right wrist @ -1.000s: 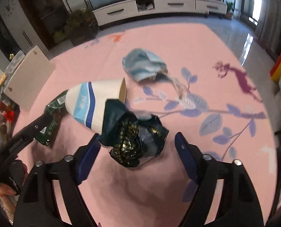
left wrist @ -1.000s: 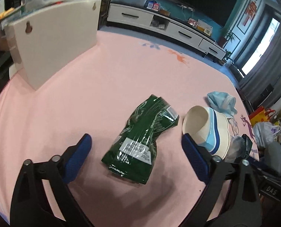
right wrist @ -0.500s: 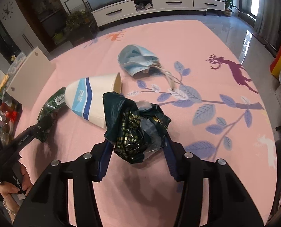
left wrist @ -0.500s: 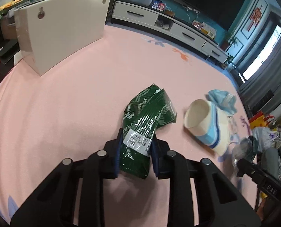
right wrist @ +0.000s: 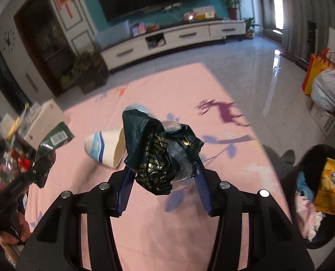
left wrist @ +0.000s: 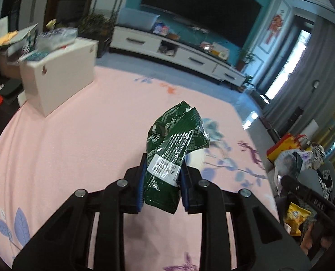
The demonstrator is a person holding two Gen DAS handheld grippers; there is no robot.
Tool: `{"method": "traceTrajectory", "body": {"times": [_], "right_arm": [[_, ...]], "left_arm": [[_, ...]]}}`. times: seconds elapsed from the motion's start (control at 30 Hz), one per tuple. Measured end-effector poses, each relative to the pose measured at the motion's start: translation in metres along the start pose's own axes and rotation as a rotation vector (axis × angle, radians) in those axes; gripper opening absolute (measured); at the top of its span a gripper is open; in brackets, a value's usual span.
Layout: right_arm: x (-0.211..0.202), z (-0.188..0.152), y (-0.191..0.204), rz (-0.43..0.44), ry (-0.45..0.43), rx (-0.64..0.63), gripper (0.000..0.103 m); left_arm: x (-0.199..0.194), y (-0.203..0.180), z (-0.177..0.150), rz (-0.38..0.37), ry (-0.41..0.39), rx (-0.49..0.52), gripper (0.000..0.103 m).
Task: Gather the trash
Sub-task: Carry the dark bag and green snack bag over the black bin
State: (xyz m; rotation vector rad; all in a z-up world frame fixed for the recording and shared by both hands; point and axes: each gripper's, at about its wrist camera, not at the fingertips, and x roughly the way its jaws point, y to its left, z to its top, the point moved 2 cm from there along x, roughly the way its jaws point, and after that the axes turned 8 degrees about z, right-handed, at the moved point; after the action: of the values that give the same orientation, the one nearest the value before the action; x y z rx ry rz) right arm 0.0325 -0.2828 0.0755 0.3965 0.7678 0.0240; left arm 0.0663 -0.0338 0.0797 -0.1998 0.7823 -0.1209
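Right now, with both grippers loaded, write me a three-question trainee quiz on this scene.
1. True or false: the left gripper is shut on the green snack bag.
2. What does the right gripper hold? A) paper cup B) dark crumpled wrapper C) face mask
3. Fill in: the paper cup lies on its ____ on the pink mat.

Key: 1 true. 2 B, the dark crumpled wrapper. 3 side.

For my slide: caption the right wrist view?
Right hand-held gripper lifts a crumpled dark wrapper above the pink mat.
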Motion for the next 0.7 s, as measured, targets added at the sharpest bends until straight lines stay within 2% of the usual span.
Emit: {"method": "traceTrajectory", "body": {"times": [0.13,0.33,0.5,0.7], "right_arm": [[-0.038,0.003,-0.025,-0.026,-0.075,0.045,0.051],[-0.106,0.012,-0.07,-0.161,-0.243,0.113,0.051],[-0.139,0.005,-0.102,-0.211,-0.296,0.168,0.051],[-0.163,-0.006,-0.143,-0.279,-0.345,0.287,0.052]], "left_arm": [[-0.024,-0.038,-0.006,-0.056,-0.037,0.07,0.026],[-0.05,-0.104,-0.031,-0.193,-0.036,0.13,0.026],[-0.064,-0.179,-0.058,-0.283,-0.03,0.246,0.026],[-0.071,-0.248,-0.093,-0.36,0.002,0.35,0.026]]}}
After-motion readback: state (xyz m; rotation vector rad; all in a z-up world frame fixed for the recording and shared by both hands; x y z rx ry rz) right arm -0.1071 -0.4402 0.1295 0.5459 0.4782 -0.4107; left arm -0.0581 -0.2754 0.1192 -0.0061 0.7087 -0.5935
